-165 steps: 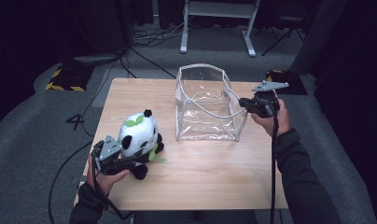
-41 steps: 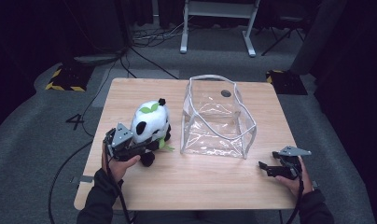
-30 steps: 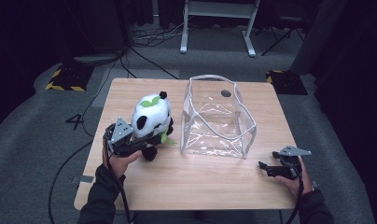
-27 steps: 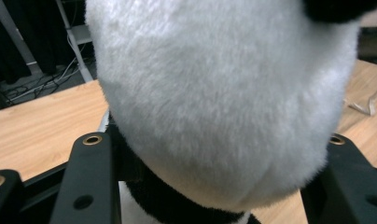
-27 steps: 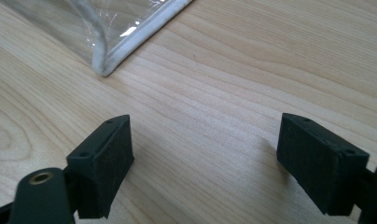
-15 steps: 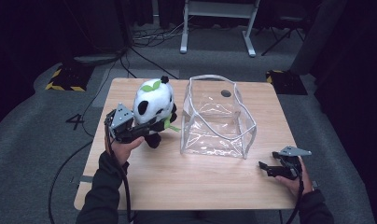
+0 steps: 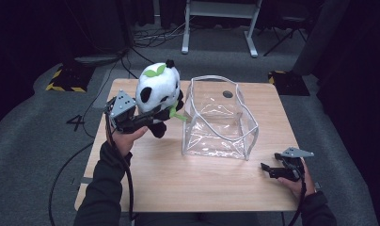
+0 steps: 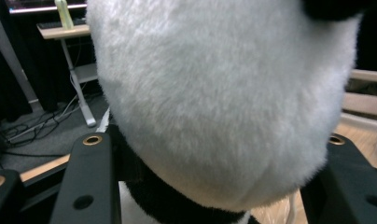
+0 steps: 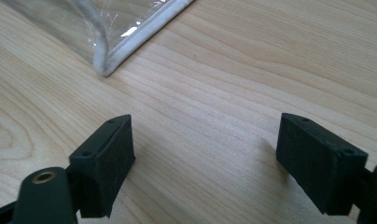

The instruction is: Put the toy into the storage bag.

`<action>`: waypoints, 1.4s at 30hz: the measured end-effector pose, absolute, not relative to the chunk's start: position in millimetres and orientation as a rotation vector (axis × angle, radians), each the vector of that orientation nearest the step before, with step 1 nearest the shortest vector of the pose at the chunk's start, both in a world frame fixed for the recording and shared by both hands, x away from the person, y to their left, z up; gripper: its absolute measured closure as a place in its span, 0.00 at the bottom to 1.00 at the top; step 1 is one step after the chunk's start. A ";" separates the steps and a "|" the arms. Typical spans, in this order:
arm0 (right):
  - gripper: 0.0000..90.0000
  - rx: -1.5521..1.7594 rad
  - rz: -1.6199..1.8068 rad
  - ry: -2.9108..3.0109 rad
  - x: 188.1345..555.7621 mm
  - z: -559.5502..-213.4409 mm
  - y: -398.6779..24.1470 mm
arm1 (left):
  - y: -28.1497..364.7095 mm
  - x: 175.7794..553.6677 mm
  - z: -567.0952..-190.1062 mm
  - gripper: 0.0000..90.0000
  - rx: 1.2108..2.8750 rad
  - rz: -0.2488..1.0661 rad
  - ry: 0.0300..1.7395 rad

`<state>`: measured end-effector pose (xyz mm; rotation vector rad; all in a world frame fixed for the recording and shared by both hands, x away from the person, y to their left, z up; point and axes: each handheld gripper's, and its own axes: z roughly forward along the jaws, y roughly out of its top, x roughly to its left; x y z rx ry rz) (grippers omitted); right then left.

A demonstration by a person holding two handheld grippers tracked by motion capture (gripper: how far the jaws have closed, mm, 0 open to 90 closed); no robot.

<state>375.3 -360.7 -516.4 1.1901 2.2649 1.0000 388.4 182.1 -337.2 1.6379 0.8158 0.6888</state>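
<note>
Dark long sleeves cover both forearms down to the wrists. The left gripper (image 7: 148,116) has a black body with a grey three-cornered plate on top, dotted with small dark holes, and a black cable trailing from it along the sleeve. Its black jaws, seen in the left gripper view, are flat blocks with brass-ringed screw holes. The right gripper (image 7: 268,169) is likewise black, with a grey three-cornered plate and a thin black cable. Its jaws in the right gripper view (image 9: 203,163) end in matte black rectangular pads with small screw holes and one brass-ringed eyelet
</note>
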 end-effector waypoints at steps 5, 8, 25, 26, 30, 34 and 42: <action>0.21 1.191 1.001 2.265 375.3 -516.4 -360.7 | 180.0 388.8 -324.9 0.47 1.633 0.694 0.798; 0.21 1.191 1.000 2.265 375.3 -516.4 -360.7 | 178.9 389.9 -315.8 0.47 1.627 0.701 0.790; 0.21 1.190 1.000 2.265 375.4 -516.4 -360.8 | 153.8 392.8 -262.9 0.47 1.611 0.728 0.711; 0.21 1.191 1.000 2.265 375.4 -516.4 -360.8 | 151.4 393.5 -260.8 0.47 1.609 0.725 0.708; 0.21 1.191 1.000 2.265 375.3 -516.4 -360.7 | 143.6 395.8 -255.4 0.47 1.611 0.719 0.699; 0.21 1.190 1.000 2.265 375.4 -516.4 -360.8 | 126.8 397.5 -248.7 0.47 1.631 0.729 0.669; 0.21 1.188 1.002 2.268 375.3 -516.4 -361.0 | 106.7 400.9 -241.6 0.47 1.639 0.706 0.636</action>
